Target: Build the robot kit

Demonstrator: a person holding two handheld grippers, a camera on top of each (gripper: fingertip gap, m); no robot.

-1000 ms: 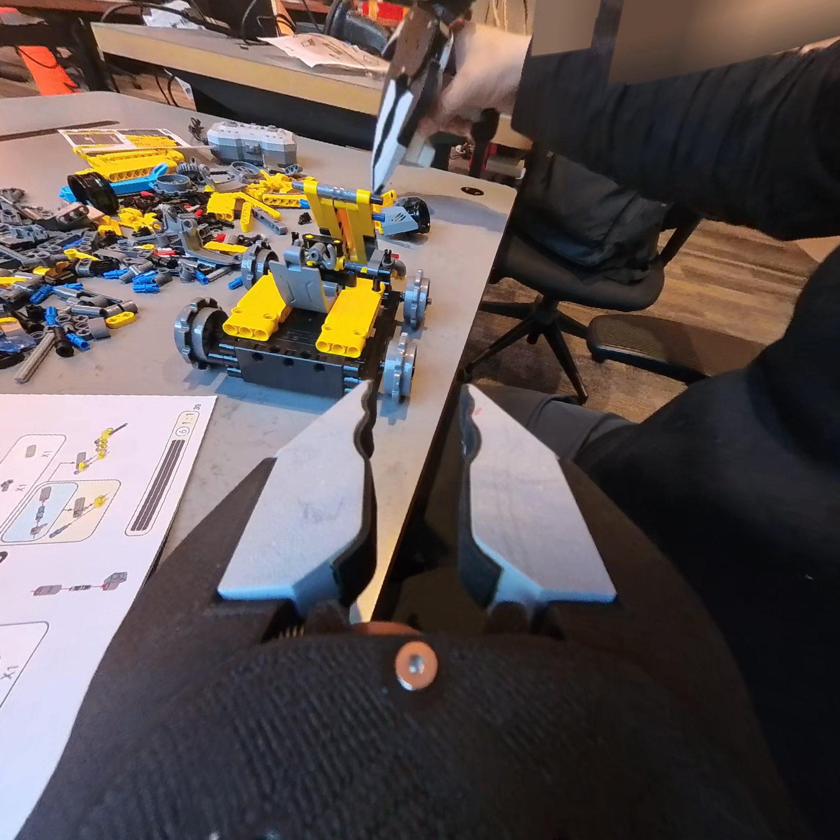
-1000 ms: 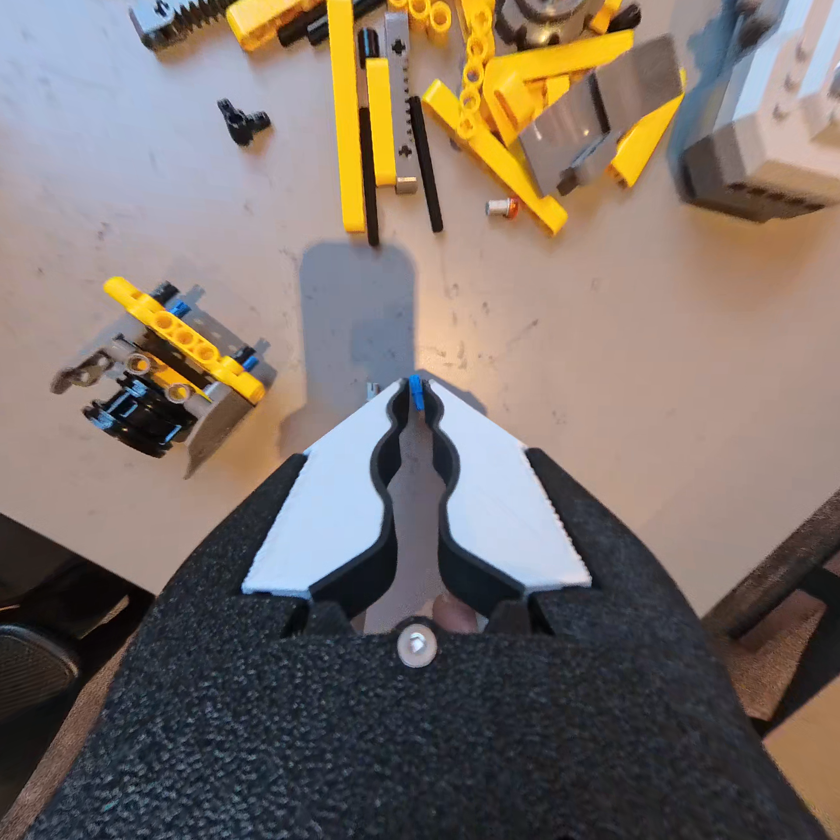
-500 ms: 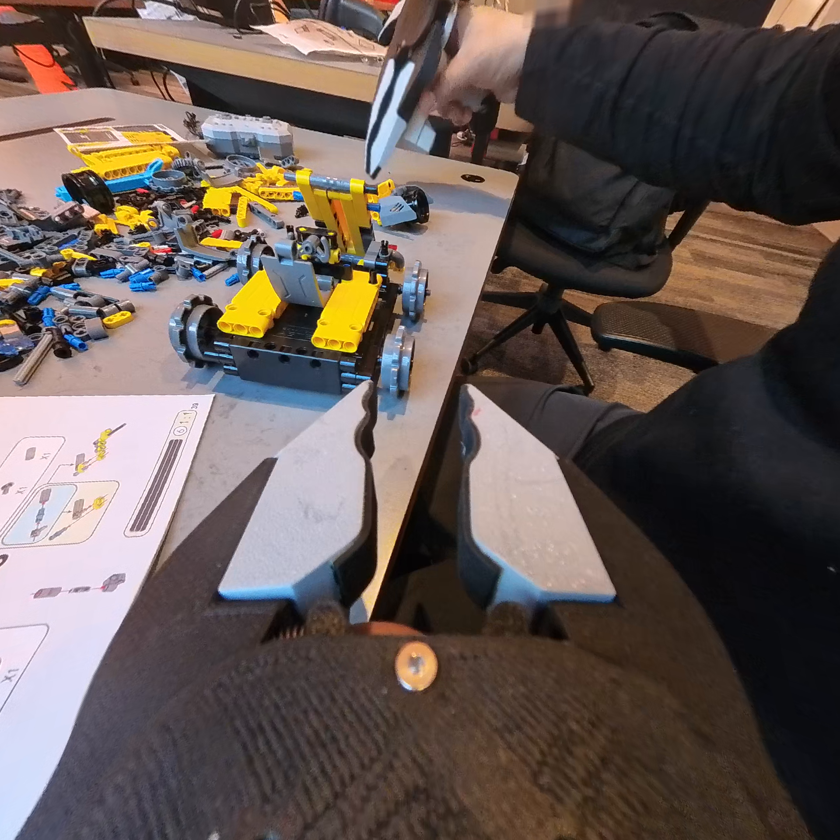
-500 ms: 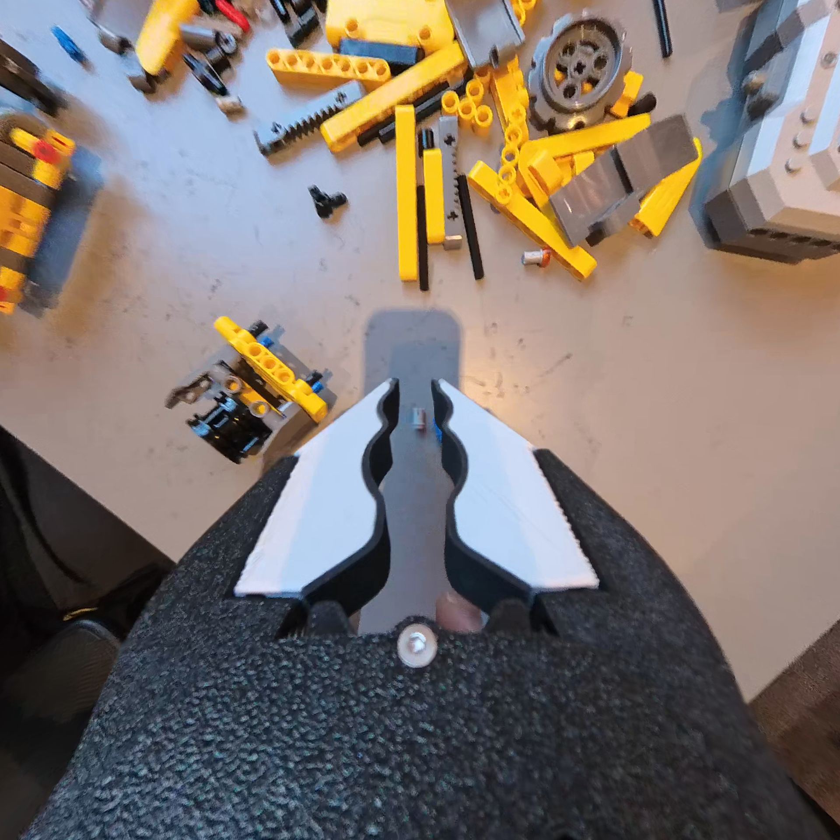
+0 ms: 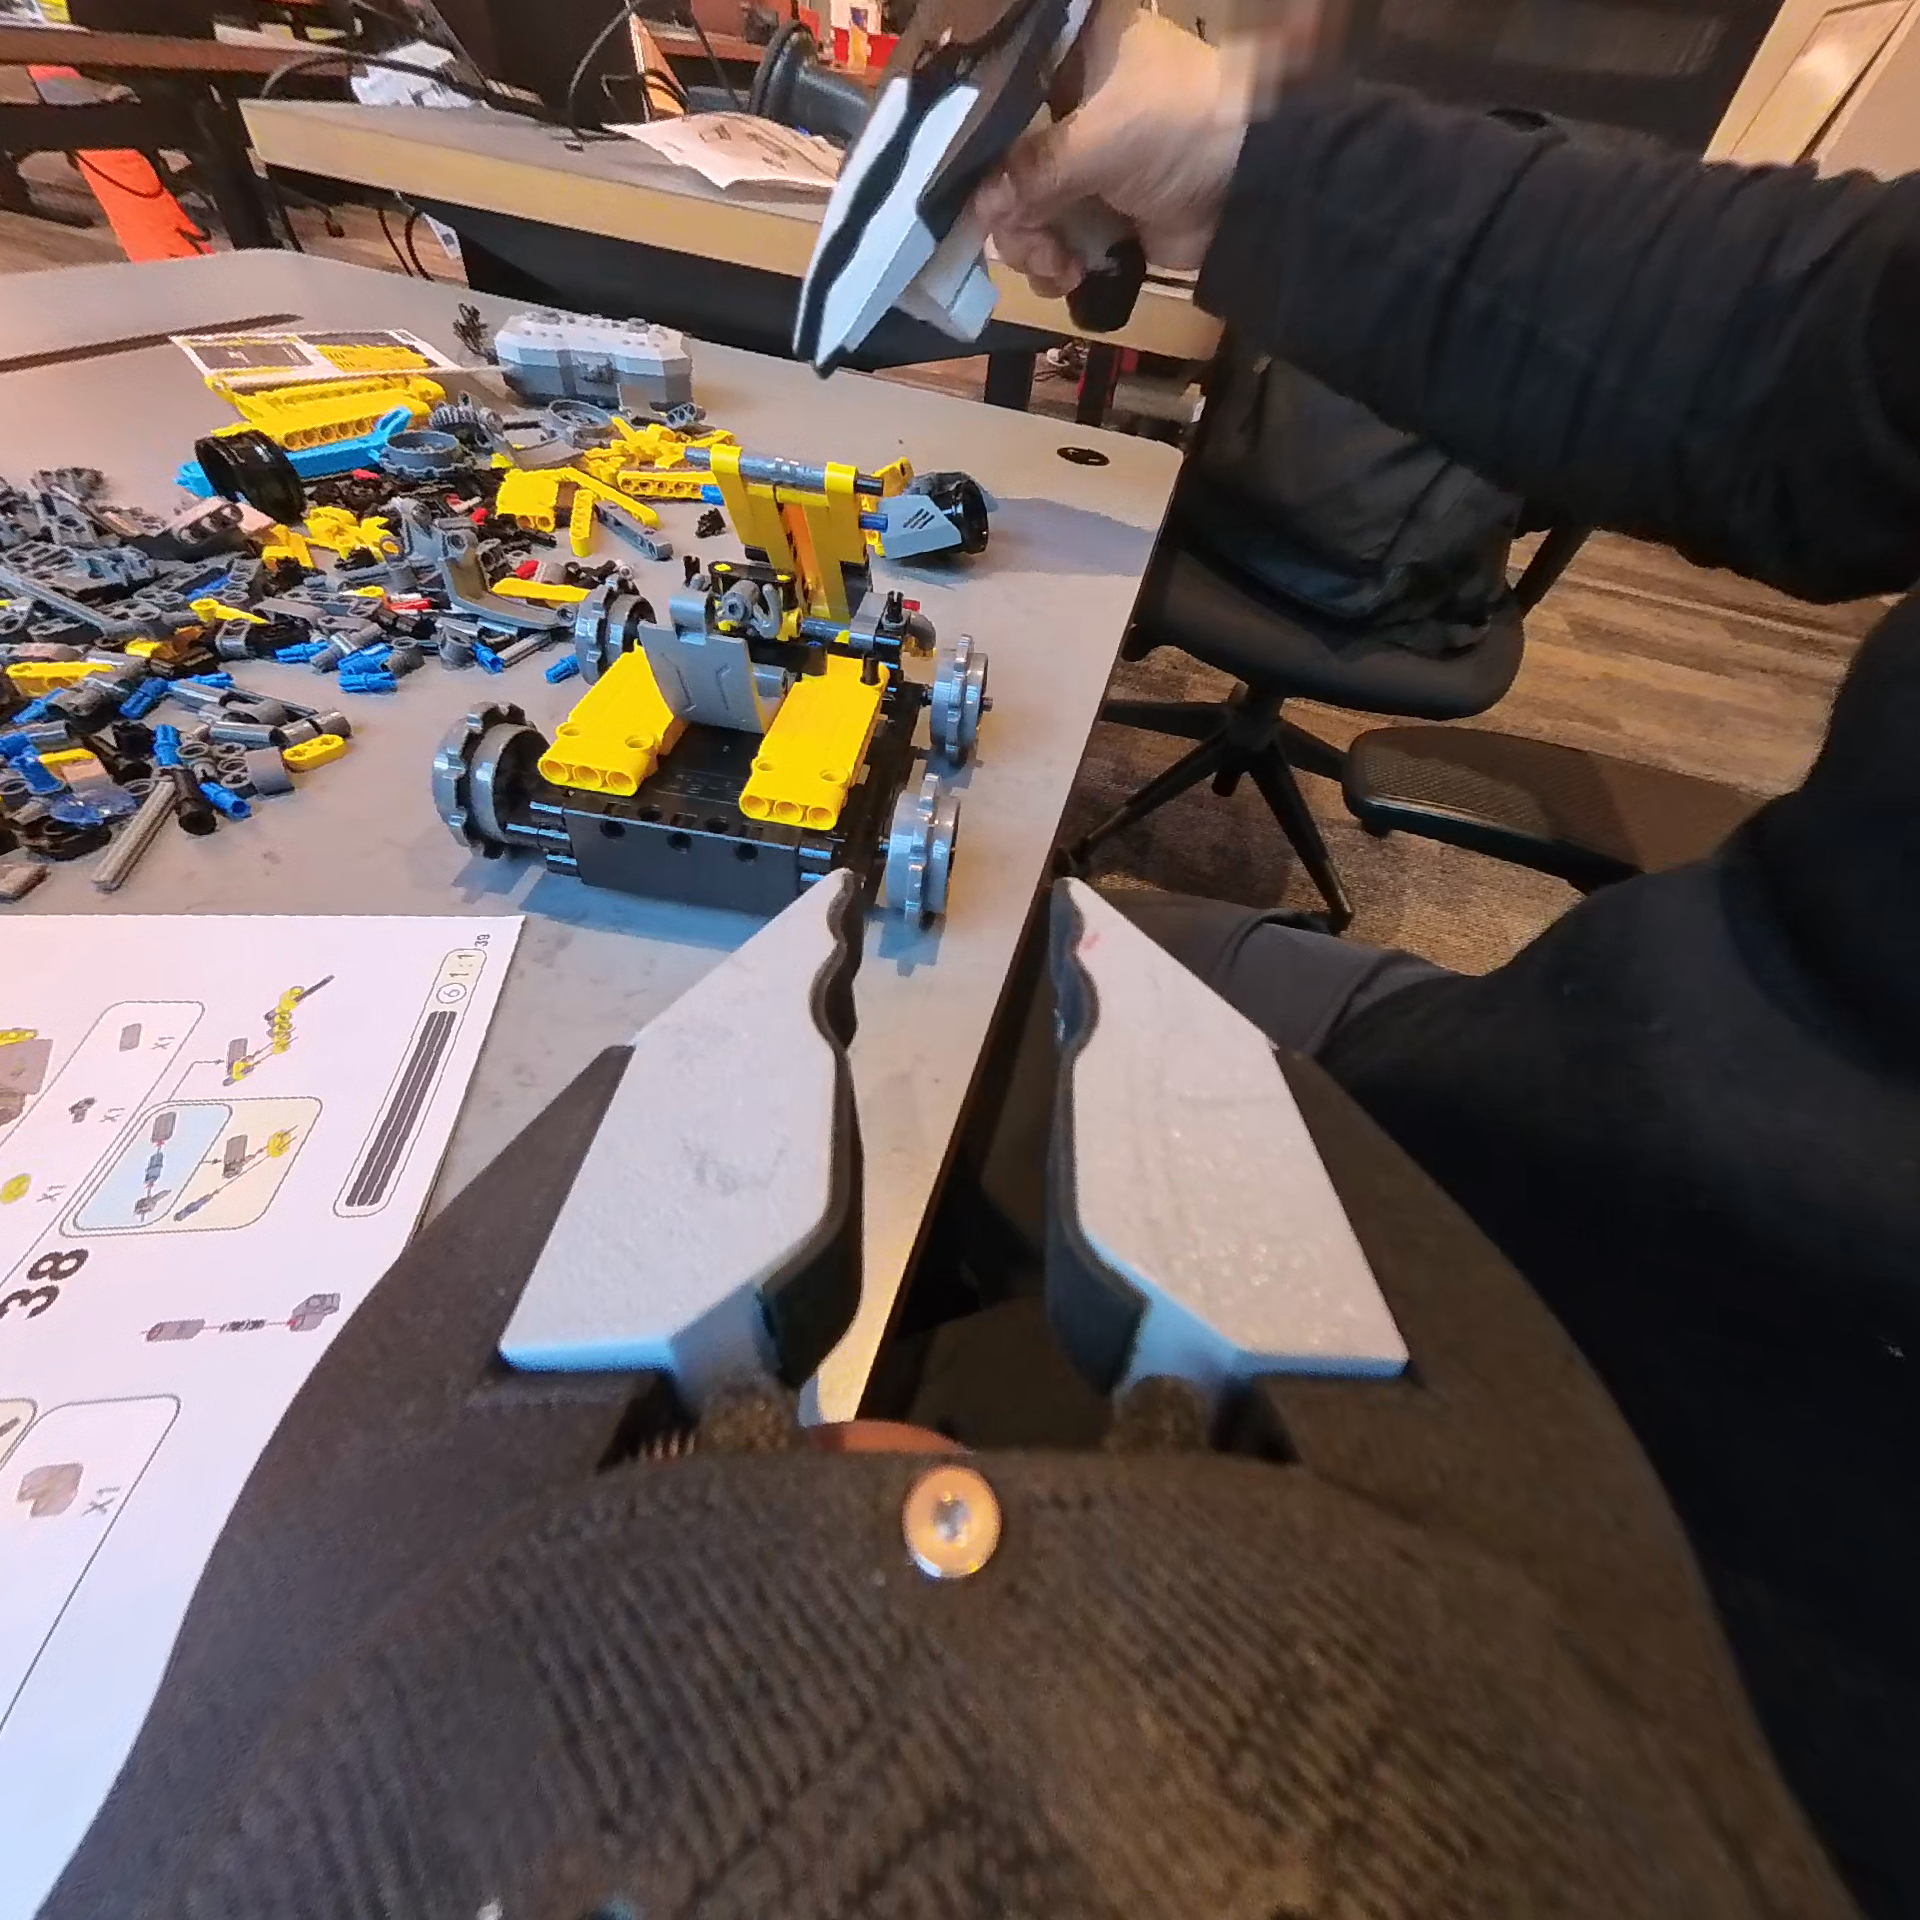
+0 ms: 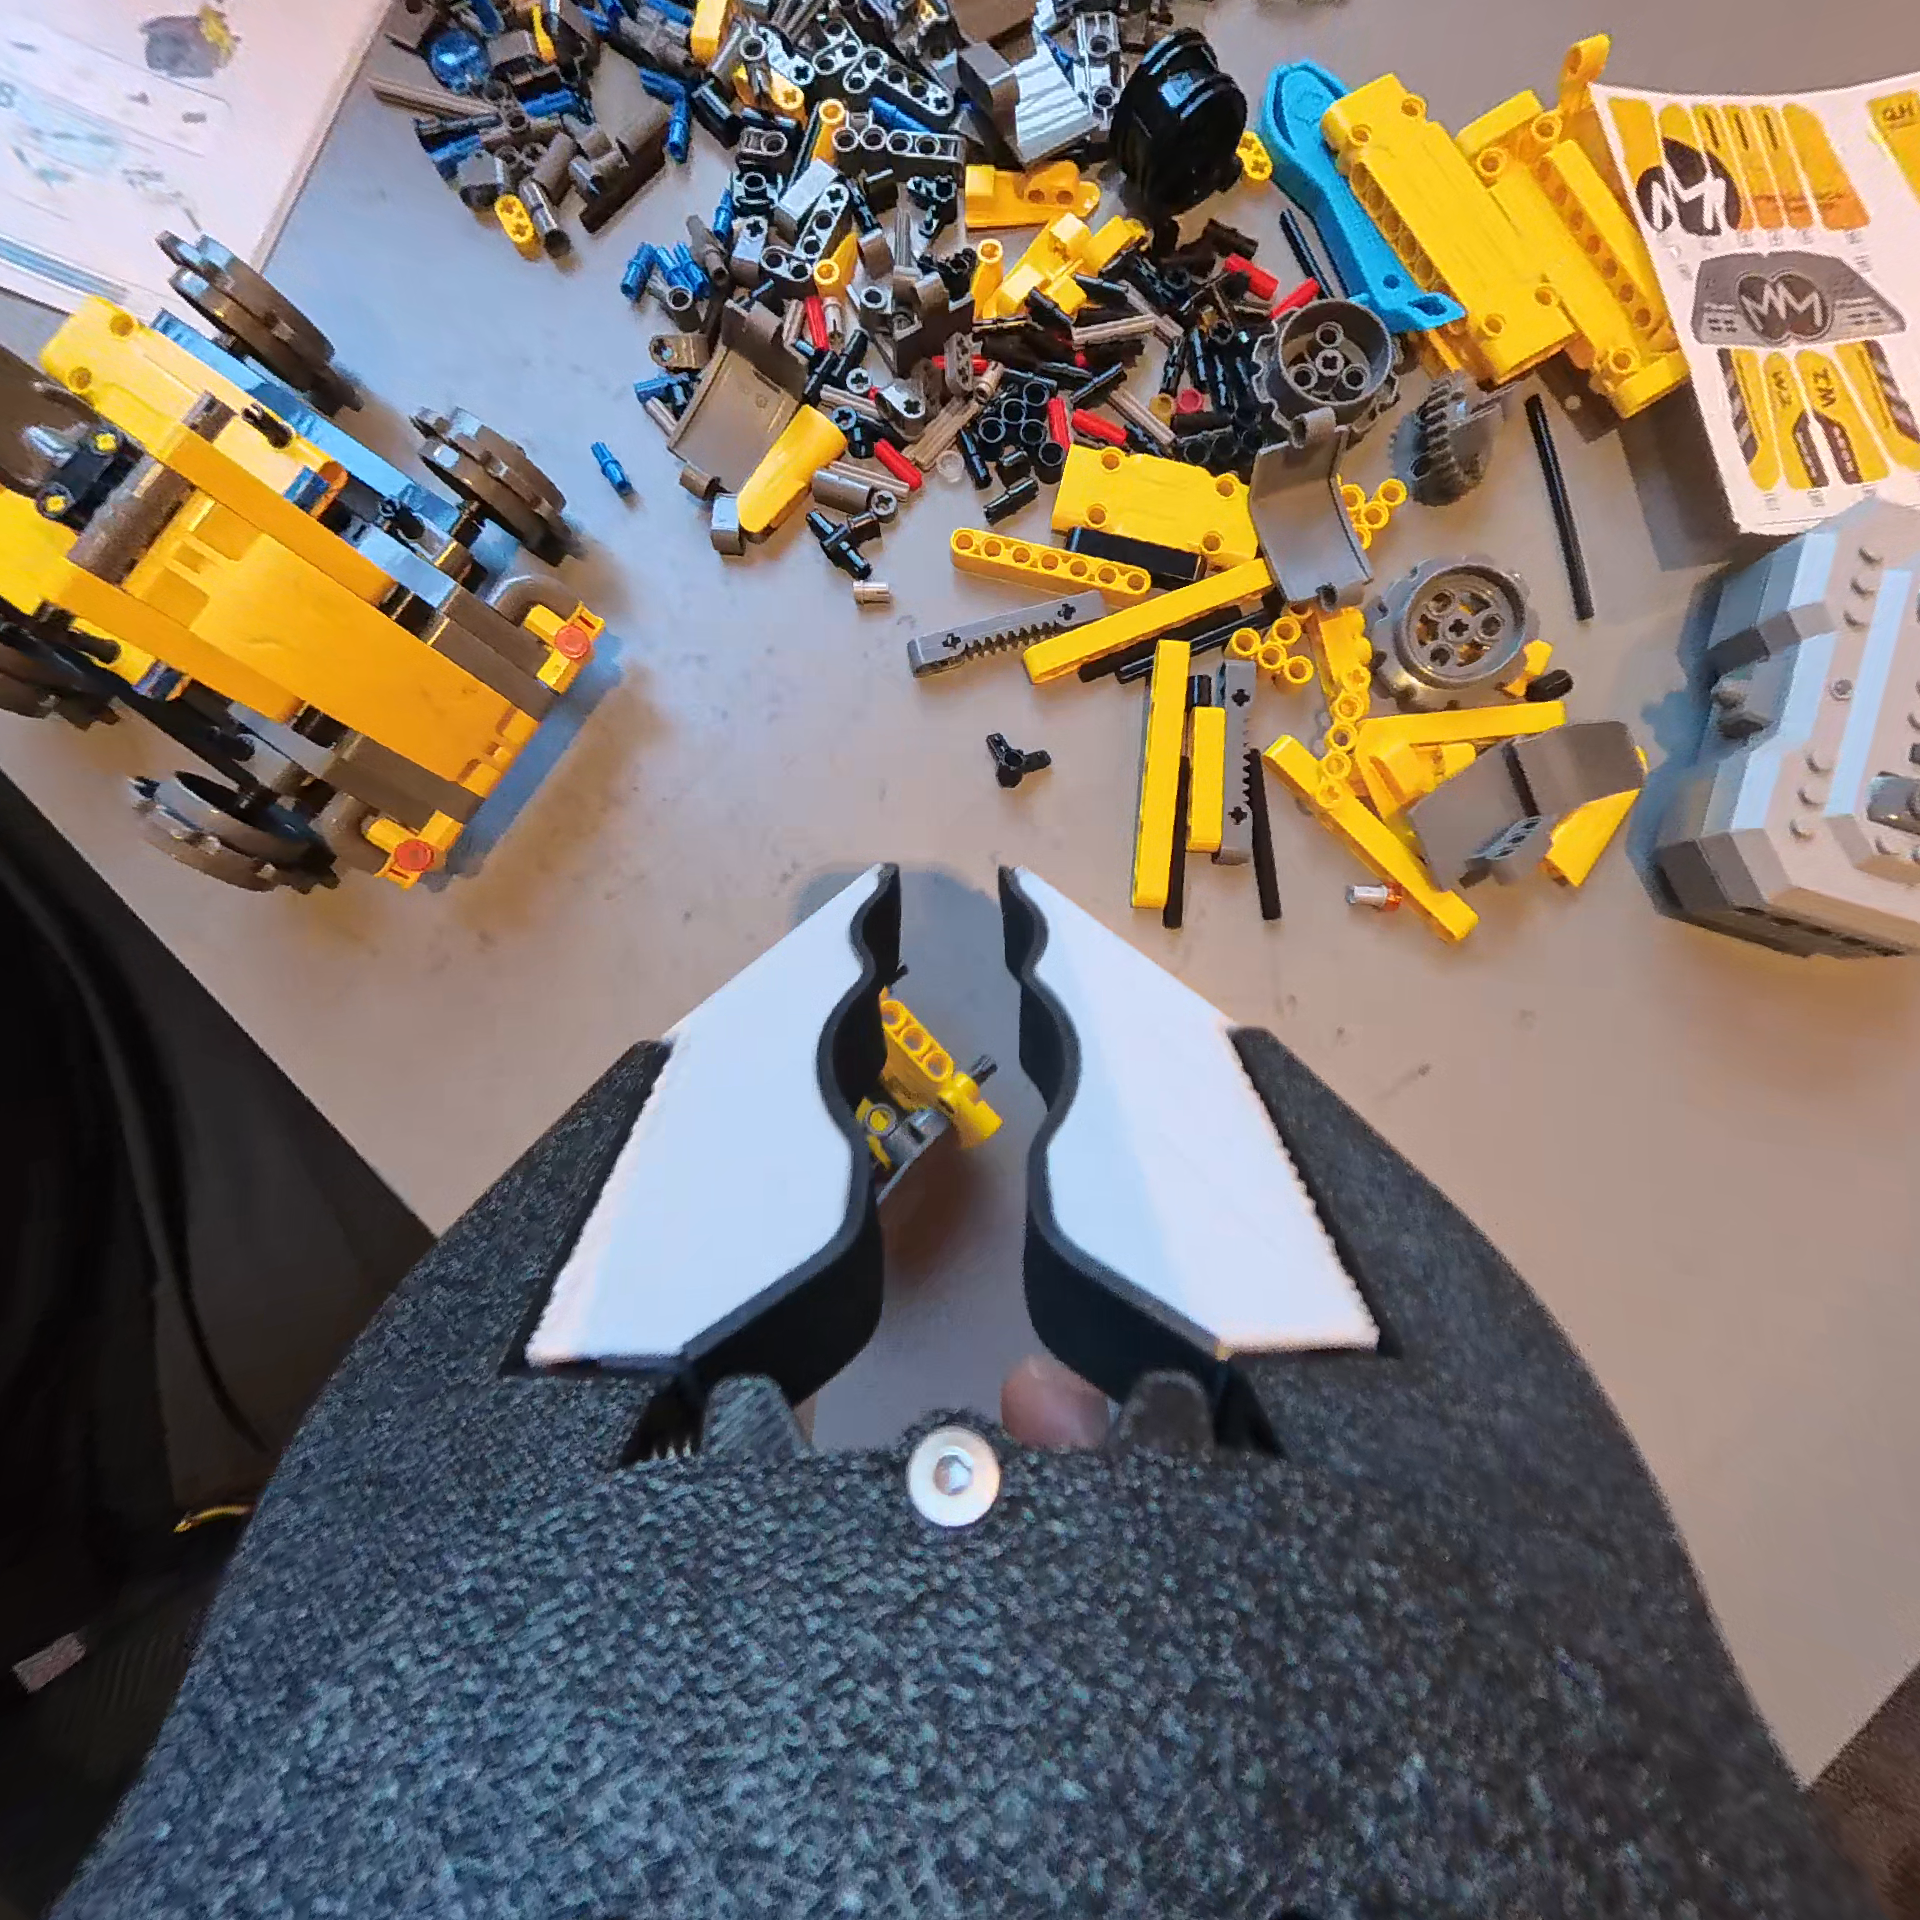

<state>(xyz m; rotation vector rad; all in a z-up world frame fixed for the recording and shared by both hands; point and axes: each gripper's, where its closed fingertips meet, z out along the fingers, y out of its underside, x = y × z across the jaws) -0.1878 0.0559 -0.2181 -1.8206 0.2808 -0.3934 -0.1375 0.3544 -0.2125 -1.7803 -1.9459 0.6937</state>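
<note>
My left gripper (image 5: 951, 888) is open and empty. It hovers at the table's (image 5: 623, 966) right edge, just short of a yellow and black wheeled vehicle model (image 5: 727, 748). My right gripper (image 6: 945, 873) is open, with nothing between its pads. It hangs high above the table, as the left wrist view (image 5: 831, 343) shows. Through its gap a small yellow and grey sub-assembly (image 6: 925, 1081) shows on the table far below; it also shows in the left wrist view (image 5: 935, 514). The vehicle model (image 6: 239, 582) lies to the left in the right wrist view.
A pile of loose yellow, black, grey and blue parts (image 6: 935, 260) covers the table's middle. A grey battery box (image 6: 1808, 748) and a sticker sheet (image 6: 1787, 260) lie at the right. An instruction sheet (image 5: 208, 1143) lies front left. An office chair (image 5: 1351, 644) stands beyond the table edge. Left tips to right tips: about 30 cm.
My right gripper was shut on a small blue pin; its jaws have opened, the pin has left the grasp, and the gripper has risen well above the table. My left gripper has barely moved.
</note>
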